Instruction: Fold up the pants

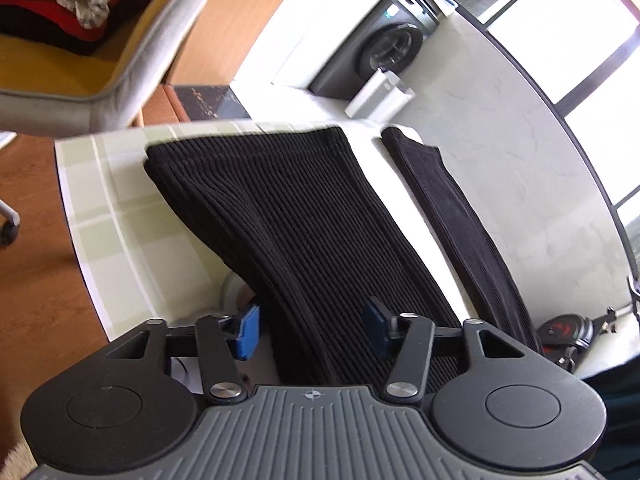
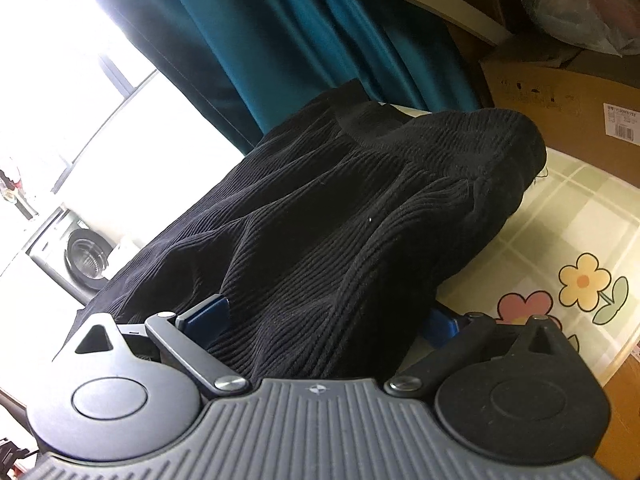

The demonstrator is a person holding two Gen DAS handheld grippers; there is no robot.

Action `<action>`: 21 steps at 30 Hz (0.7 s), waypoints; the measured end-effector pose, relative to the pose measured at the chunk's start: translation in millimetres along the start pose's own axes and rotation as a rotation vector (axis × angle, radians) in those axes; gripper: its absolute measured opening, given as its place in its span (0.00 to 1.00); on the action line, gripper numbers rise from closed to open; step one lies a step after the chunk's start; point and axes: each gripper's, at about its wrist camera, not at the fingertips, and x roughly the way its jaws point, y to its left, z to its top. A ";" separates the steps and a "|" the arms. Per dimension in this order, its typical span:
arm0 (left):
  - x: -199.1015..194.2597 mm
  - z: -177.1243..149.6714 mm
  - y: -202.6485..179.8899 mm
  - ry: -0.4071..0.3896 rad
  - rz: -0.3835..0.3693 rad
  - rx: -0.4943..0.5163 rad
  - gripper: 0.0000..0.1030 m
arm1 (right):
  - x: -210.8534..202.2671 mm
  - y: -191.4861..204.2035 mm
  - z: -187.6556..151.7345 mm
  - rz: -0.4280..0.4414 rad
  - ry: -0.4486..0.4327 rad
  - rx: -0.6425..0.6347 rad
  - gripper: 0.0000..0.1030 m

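Pants (image 1: 304, 216) black ribbed, lengthwise away across table (image 1: 120, 208), hems seemingly far

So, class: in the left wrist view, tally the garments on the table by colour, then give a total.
Black ribbed pants: 1
Black long narrow piece, beside the pants, kind unclear: 1
Other colours on the table: 0
Total: 2

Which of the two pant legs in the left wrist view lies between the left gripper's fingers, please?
The wider leg, toward the chair side, runs between the left gripper. The narrower leg, toward the window side, lies apart across a strip of table.
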 end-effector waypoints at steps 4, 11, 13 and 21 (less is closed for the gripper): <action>4.8 5.8 4.1 -0.037 0.009 -0.013 0.47 | 5.3 1.4 0.8 -0.006 -0.007 -0.027 0.97; 16.4 8.4 -18.7 -0.060 0.050 0.093 0.60 | 9.1 -0.4 1.6 0.005 -0.039 -0.014 0.97; 18.6 10.5 -21.7 -0.061 0.054 0.101 0.60 | 11.6 0.0 2.7 0.004 -0.045 -0.022 0.97; 8.7 12.9 -6.8 -0.047 0.091 0.086 0.19 | 11.3 0.5 3.7 -0.014 -0.042 -0.028 0.91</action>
